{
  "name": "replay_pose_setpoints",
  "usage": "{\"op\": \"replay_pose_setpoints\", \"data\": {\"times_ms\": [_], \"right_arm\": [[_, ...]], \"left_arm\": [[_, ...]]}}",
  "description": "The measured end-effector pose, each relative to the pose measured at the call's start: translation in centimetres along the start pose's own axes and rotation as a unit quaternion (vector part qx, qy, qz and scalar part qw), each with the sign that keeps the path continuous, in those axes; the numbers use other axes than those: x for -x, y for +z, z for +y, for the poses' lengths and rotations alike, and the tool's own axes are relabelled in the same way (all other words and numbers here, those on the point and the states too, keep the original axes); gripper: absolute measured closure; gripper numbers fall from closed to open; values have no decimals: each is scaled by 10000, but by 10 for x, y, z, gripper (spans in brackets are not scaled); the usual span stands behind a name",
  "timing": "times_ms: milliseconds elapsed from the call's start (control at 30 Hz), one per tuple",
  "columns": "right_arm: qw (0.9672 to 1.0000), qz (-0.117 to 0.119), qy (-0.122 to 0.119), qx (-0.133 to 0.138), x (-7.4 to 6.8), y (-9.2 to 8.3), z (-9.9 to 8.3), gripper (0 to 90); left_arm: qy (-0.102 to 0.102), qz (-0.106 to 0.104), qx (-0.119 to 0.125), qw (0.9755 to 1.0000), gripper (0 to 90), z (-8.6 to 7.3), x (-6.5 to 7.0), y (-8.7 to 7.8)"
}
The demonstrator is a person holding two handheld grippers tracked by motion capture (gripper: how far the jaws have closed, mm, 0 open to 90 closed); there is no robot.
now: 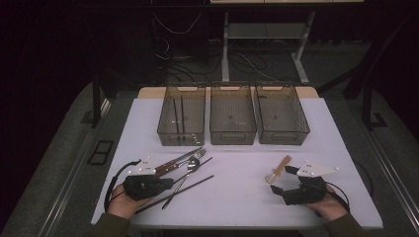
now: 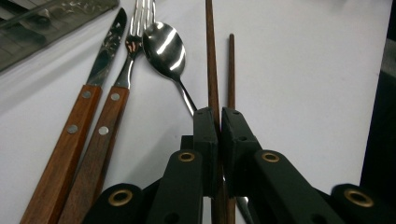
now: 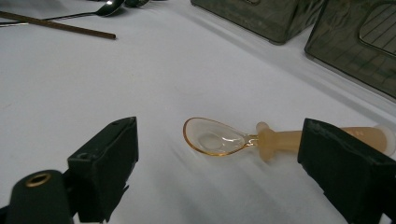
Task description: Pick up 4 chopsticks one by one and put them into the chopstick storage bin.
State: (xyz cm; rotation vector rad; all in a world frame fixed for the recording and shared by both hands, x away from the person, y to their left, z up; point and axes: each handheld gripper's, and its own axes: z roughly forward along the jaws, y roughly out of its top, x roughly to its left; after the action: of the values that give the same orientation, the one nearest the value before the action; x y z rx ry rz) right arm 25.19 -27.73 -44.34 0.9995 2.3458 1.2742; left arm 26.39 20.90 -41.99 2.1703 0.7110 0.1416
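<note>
In the high view the room behind the table (image 1: 237, 197) is dark, and the left gripper (image 1: 168, 183) covers the near ends of the cutlery beside it. In the left gripper view the knife (image 2: 70, 135) and fork (image 2: 105, 126) handles run off the bottom edge, the spoon (image 2: 164, 46) stem passes behind the fingers (image 2: 205, 135), and the fork tines are cut off at the top. The fingers are pressed together on one chopstick (image 2: 211, 56); a second chopstick (image 2: 231, 70) lies just beside it on the table, and whether it is gripped too cannot be told. The left hand (image 1: 118, 200) rests low at the table's near left, gripper pointing right.

The right gripper (image 1: 284, 178) sits at the near right, held by the right hand (image 1: 330, 203), pointing left and away. Its fingers (image 3: 105, 163) stand wide apart, touching nothing. The small clear spoon (image 3: 219, 138) with an orange handle lies flat between and beyond them; the far end of its handle is hidden behind one finger. Three bins (image 1: 232, 133) stand at the back, partly cut off in the right gripper view.
</note>
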Motion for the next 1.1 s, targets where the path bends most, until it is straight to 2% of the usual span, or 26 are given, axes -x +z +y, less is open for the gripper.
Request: {"op": "replay_pose_setpoints", "data": {"times_ms": [67,367,700,900,1100], "right_arm": [[10000,5,-4,1,0,0,0,126],[10000,-5,12,2,0,0,1,126],[10000,-18,2,23,0,0,1,126],[10000,-19,24,25,0,-1,1,126],[10000,-23,20,27,0,0,1,126]], "left_arm": [[-100,29,91,9999,845,2,0,-1],[-222,261,262,9991,845,11,0,-2],[-281,423,432,9978,845,24,-6,-1],[-222,565,463,9971,845,31,-13,1],[-280,702,617,9952,845,42,-21,2]]}}
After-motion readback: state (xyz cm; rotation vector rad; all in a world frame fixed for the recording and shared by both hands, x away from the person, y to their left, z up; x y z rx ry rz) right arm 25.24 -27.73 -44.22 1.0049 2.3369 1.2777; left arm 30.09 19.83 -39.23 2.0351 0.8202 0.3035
